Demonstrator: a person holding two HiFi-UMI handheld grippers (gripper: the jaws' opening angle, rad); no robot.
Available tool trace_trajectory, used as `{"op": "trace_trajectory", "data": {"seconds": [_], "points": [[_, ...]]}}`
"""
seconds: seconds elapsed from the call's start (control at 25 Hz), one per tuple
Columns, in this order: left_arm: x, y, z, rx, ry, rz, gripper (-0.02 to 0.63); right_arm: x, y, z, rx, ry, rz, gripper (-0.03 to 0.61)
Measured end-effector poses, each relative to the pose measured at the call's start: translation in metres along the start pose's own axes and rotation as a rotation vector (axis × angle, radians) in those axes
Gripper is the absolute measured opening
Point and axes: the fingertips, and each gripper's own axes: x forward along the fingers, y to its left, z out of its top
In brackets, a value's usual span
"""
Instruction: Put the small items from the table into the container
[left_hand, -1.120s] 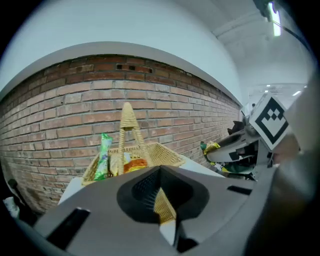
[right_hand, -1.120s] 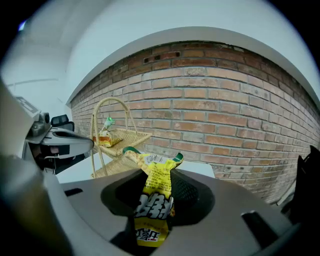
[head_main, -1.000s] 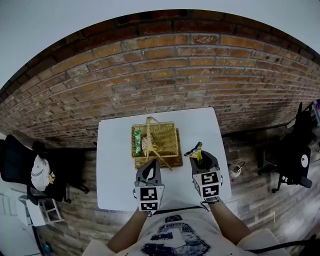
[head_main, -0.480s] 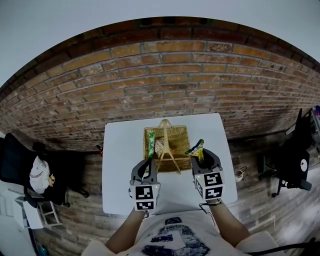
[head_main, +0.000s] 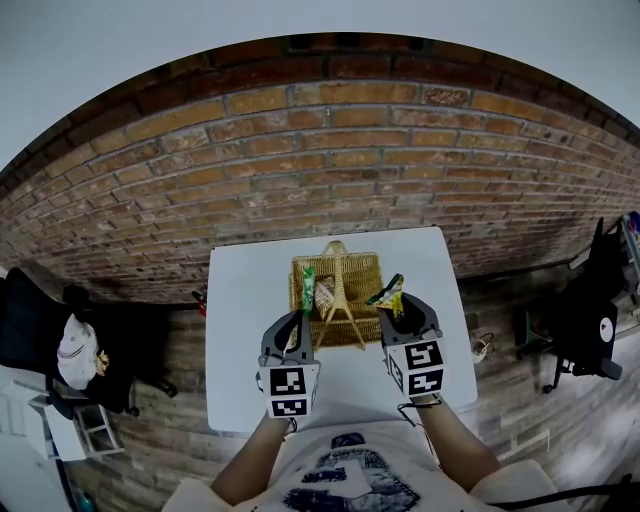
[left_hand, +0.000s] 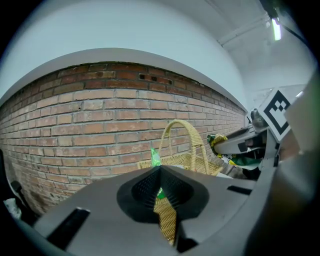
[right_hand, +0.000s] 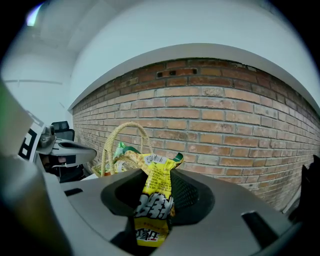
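Head view first: a white table (head_main: 235, 330) stands with its far edge against a brick wall (head_main: 330, 150). A wicker basket (head_main: 362, 262) sits at the middle of that far edge, its handle arching over it. A green packet (head_main: 308, 283) lies along the basket's left side, with a pale packet (head_main: 324, 296) beside it under the handle. The left gripper (head_main: 300, 322) hangs over the table just in front of the basket's near left corner, jaws together and empty. The right gripper (head_main: 393, 308) hangs at the basket's near right corner. It is clamped on a yellow snack packet (head_main: 388, 290) whose free end sticks up by the basket's right rim, clear of the table.

Left gripper view: the left gripper (left_hand: 160, 169) has its two jaws meeting with only a thin slit between them and nothing pinched. Wicker shows through the slit. Past the tips are the basket (left_hand: 182, 160) and the top of the green packet (left_hand: 155, 157). Off to the right, the right gripper (left_hand: 235, 146) holds the yellow snack packet (left_hand: 216, 141) near the handle.

Right gripper view: the right gripper (right_hand: 159, 175) presses its pads on the crumpled yellow snack packet (right_hand: 156, 197), which runs up between them and fans out past the tips. Beyond, on the left, is the basket (right_hand: 107, 150), with the green packet (right_hand: 120, 148) inside. The left gripper (right_hand: 72, 147) is farther left.
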Motion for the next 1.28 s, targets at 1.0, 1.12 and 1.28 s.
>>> {"op": "trace_trajectory", "data": {"seconds": [1.0,1.12,1.28], "points": [[0.027,0.028,0.002,-0.033,0.013,0.019,0.048,0.068,0.022,0.017,-0.086,0.047,0.103,0.164],[0.029,0.03,0.001,-0.035,0.016,0.015,0.048,0.074,0.026,0.015,-0.096,0.06,0.117,0.164],[0.031,0.033,0.0,-0.04,0.02,0.014,0.048,0.082,0.032,0.014,-0.12,0.077,0.144,0.164]]}}
